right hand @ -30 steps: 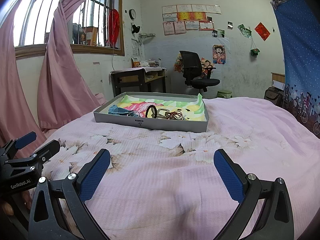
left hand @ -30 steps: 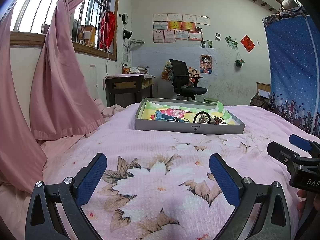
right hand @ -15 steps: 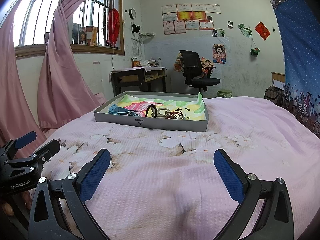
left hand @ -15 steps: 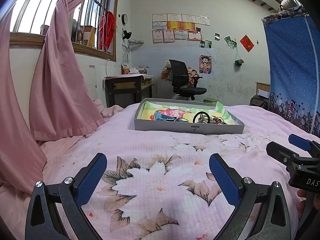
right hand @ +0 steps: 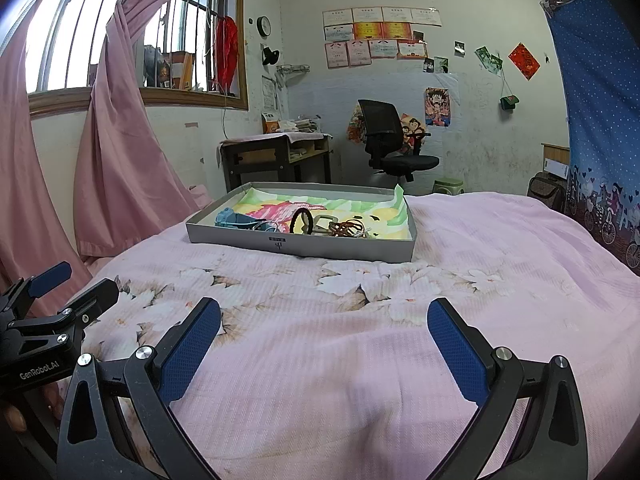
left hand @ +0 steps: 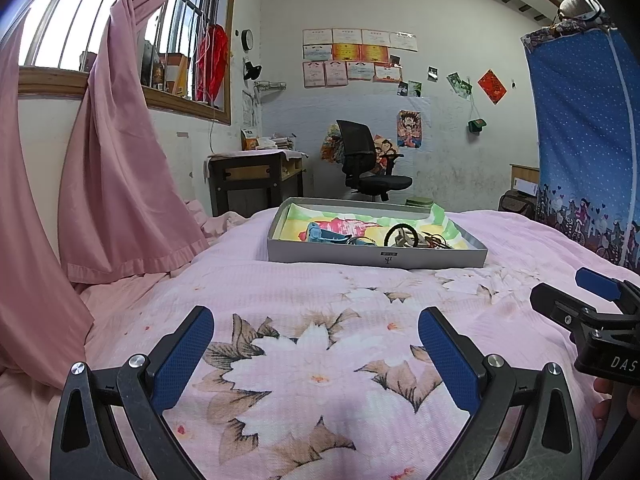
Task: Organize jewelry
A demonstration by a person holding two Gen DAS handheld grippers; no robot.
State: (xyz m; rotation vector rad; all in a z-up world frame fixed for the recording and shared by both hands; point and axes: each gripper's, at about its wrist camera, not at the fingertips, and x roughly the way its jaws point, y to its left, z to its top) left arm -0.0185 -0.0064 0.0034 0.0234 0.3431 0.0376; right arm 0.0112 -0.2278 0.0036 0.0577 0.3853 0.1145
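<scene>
A shallow grey tray (left hand: 376,257) lined with colourful paper sits on the pink bed, far ahead of both grippers; it also shows in the right wrist view (right hand: 300,246). Inside lie a blue clip (left hand: 320,235), a black ring-shaped bracelet (right hand: 301,220), and a tangle of brown and orange bands (right hand: 348,227). My left gripper (left hand: 316,344) is open and empty, low over the floral bedspread. My right gripper (right hand: 324,340) is open and empty too, to the right of the left one. Each gripper shows at the edge of the other's view.
The pink floral bedspread (left hand: 320,360) covers the bed. A pink curtain (left hand: 108,184) hangs at the left beside the window. A desk (left hand: 256,176) and a black office chair (left hand: 368,164) stand beyond the bed. A blue curtain (left hand: 584,140) hangs at the right.
</scene>
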